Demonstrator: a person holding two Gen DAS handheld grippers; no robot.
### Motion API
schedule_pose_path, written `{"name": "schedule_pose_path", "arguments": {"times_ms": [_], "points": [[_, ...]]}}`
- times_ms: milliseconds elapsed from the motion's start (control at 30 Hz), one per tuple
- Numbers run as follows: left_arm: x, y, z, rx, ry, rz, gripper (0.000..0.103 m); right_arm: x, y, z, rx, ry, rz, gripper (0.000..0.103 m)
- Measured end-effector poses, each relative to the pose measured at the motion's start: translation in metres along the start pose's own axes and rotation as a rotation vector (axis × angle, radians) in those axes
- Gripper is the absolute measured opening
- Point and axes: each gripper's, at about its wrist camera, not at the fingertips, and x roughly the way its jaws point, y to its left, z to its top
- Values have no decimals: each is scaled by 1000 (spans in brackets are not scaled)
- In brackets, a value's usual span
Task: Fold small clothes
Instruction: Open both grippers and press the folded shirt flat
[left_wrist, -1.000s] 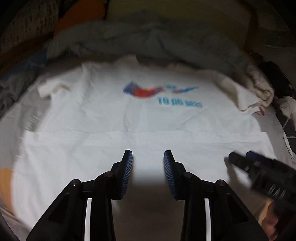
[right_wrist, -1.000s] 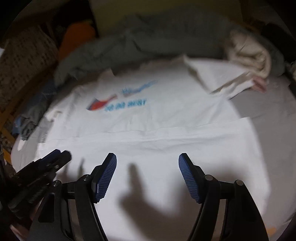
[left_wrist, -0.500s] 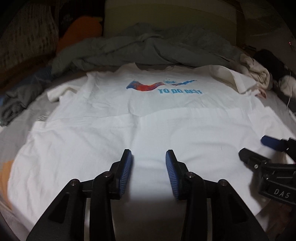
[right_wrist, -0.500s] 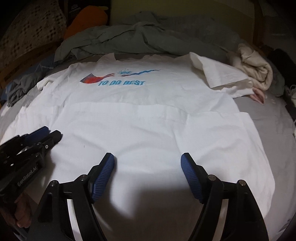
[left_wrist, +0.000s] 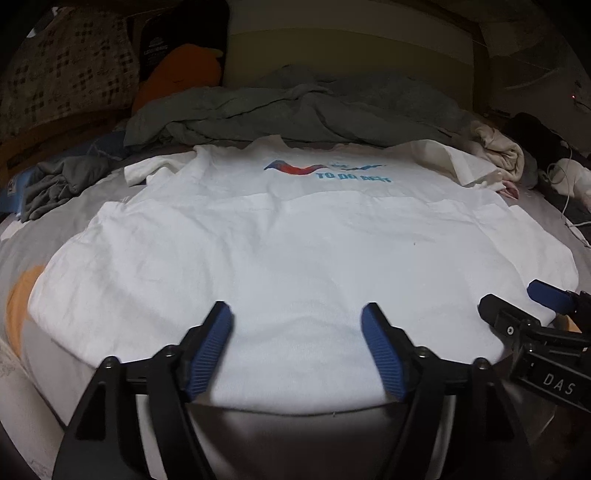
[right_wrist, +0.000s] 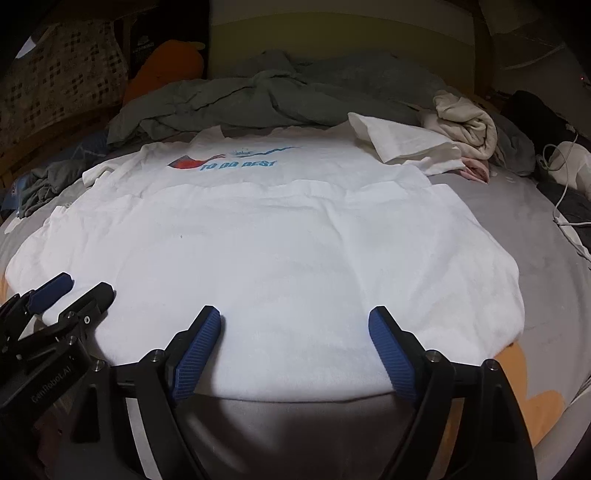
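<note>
Close up, both sets of jaws stand spread, having just been opening, with nothing pinched between their ribbed blue pads. The left gripper (left_wrist: 297, 347) and right gripper (right_wrist: 294, 349) hover side by side over the near hem of a white T-shirt (left_wrist: 295, 251), each visible at the edge of the other's view. The shirt lies spread flat on a bed (right_wrist: 535, 229), smooth soft cotton with a few shallow creases and a fold line across its middle. A red and blue print (left_wrist: 325, 171) sits near the far collar. One sleeve (right_wrist: 402, 147) is flipped up at the right. The hem runs just ahead of the jaws; bare grey sheet shows below it and to the right. Beyond the collar lies a rumpled grey blanket (left_wrist: 295, 110), with a cream bundle (right_wrist: 465, 125) at the right.
</note>
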Motion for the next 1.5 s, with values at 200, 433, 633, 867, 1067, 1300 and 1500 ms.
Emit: {"name": "schedule_pose_path", "arguments": {"times_ms": [200, 433, 633, 867, 1067, 1300, 1500], "points": [[1, 3, 1, -37, 9, -31, 80, -17, -8, 11, 16, -102, -34, 84], [2, 2, 1, -43, 11, -27, 82, 2, -31, 9, 45, -22, -307, 87], [2, 3, 1, -54, 14, -33, 83, 0, -67, 8, 176, -6, -408, 88], [2, 2, 2, -62, 16, -38, 85, -31, -54, 13, 142, -157, -205, 86], [3, 2, 2, -59, 16, -38, 85, -20, -28, 11, 53, -138, -299, 86], [3, 1, 2, -61, 15, -29, 86, -41, -54, 16, 153, -231, -200, 86], [2, 4, 2, -59, 16, -43, 86, -3, -41, 12, 97, -52, -118, 86]]}}
